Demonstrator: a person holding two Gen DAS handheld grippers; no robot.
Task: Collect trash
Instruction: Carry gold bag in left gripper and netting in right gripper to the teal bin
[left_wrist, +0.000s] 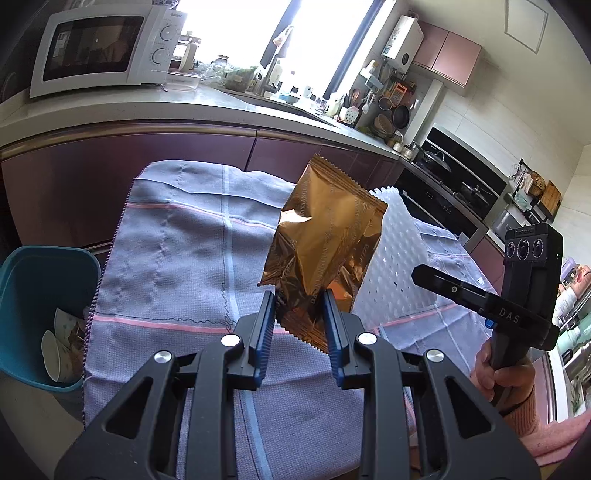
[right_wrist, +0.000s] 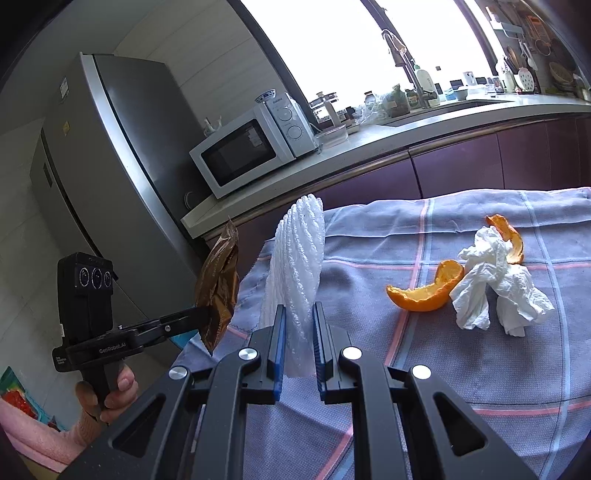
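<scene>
Lighting: strong daylight from the window (left_wrist: 295, 40) beyond the jaws, blown out to plain white in both views. Glare: bright highlight on the bronze foil wrapper (left_wrist: 325, 243) clamped between the left jaws; sheen on the refrigerator (right_wrist: 110, 177) door. Shadows: soft, falling toward the camera on the checked cloth (right_wrist: 443, 362). Cabinet fronts dim. Focus: sharp throughout, no motion blur. Distortion: heavy fisheye bowing of the counter; black vignette at the corners.

The right claw (right_wrist: 298, 321) grips white foam netting (right_wrist: 297, 254) above the checked cloth (right_wrist: 443, 369), beside orange peel (right_wrist: 424, 291).
</scene>
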